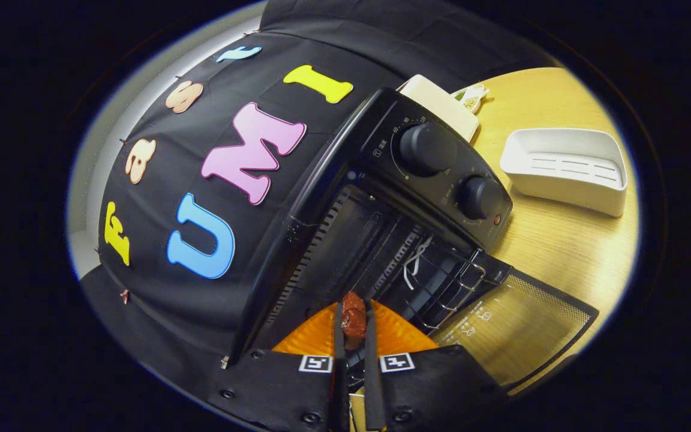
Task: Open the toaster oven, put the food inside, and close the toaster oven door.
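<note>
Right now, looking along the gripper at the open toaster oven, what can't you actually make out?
- Food piece: the gripper is shut on it, and the fingers cover its sides, so its shape stays unclear.
- Toaster oven cavity: dark, back wall unreadable behind the wire rack.
- Dial markings: too small.
- Cream box: mostly hidden behind the oven.
- Open door: far edge cut off.

Glossy black toaster oven [345, 198], wood-grain table [555, 240]

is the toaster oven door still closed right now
No. The toaster oven door hangs open, with the gripper shut on the food before it.
</note>
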The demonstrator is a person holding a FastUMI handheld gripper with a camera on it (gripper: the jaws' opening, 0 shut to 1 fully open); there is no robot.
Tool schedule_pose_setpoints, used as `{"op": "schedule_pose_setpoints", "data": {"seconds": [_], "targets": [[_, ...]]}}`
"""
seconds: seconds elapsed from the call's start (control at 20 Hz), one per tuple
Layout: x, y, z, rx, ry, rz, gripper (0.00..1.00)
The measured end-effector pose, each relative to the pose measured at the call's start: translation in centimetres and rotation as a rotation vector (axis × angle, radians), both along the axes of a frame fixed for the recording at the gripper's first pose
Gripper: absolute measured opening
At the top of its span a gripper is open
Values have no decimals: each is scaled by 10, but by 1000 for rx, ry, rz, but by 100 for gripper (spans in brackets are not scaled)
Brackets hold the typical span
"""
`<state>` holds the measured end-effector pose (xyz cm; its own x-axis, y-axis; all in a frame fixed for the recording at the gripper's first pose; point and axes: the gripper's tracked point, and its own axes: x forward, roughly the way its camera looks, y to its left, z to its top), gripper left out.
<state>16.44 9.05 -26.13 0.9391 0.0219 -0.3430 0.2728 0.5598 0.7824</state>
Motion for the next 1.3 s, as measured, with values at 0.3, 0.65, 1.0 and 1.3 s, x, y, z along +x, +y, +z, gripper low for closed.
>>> {"op": "schedule_pose_setpoints", "data": {"seconds": [0.3,0.65,1.0,1.3], "targets": [[4,-4,12,-130,-8,13,39],[-12,-9,13,-416,30,114,98],[-47,-7,33,-527,53,221,98],[-95,-2,41,-673,130,377,98]]}}
